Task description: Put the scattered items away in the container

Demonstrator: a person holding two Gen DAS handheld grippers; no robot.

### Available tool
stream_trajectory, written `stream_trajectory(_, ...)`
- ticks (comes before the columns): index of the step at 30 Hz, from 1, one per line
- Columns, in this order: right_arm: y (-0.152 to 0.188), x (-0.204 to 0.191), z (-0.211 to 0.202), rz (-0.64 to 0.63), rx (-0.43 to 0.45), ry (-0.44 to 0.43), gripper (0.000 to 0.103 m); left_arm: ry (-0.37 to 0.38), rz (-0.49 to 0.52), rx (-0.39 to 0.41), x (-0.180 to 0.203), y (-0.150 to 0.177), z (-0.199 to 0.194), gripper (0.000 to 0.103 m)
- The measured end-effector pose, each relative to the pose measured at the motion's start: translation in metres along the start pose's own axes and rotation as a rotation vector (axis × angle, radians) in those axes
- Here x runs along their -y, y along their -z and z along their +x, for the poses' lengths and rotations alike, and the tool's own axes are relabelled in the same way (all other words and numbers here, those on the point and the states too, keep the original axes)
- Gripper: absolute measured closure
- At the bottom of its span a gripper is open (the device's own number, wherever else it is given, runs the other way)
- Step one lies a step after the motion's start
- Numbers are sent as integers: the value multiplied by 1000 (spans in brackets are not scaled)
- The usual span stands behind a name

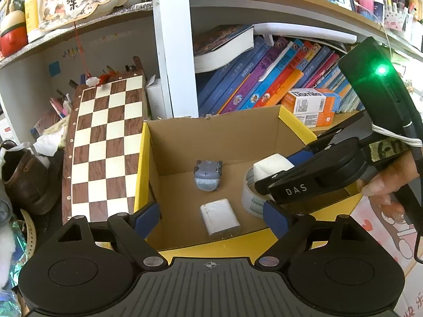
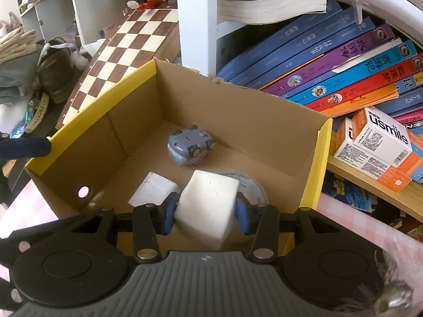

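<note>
Right wrist view: right gripper fingers clamp white block; left gripper fingers spread wide, empty

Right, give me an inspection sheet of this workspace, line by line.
Surface: pink checked cloth under the box.
Job's things: yellow-edged cardboard box holds a grey toy car lying wheels-up, a flat white block and a roll of clear tape; a white cube is held above the tape.
Clutter: chessboard leaning left of the box; brown shoe beside it.
Grippers: left gripper open and empty, over the box's near edge; right gripper shut on the cube.
Cables: thin black cable hanging by the right hand.
Surroundings: shelves with leaning books and orange-and-white cartons.
</note>
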State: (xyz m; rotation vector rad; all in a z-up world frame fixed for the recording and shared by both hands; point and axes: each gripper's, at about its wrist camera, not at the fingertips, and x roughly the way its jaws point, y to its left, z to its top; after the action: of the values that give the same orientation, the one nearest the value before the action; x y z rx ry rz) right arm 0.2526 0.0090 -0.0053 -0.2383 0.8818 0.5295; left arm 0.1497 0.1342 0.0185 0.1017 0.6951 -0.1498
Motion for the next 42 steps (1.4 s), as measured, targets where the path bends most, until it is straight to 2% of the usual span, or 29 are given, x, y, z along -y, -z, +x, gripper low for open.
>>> stream_trajectory(10,-5,1,4,-18,21,66,59,14,-11,5,-1,-3,0,15)
stream_trajectory(17,-4,2,3,-16,21,69,58,11,-7,7,0,-6,1,15)
stream_trajectory(22,-5,2,-2,-20,44,77,46,7,-3,3,0,-6,0,15)
stream_trajectory(26,-7,1,-8,-20,57,75,44,6,-4,7,1,-7,-3,15)
stream_trajectory(42,9,-14,-68,13,145,64,39,-20,-7,26,8,-2,-36,15)
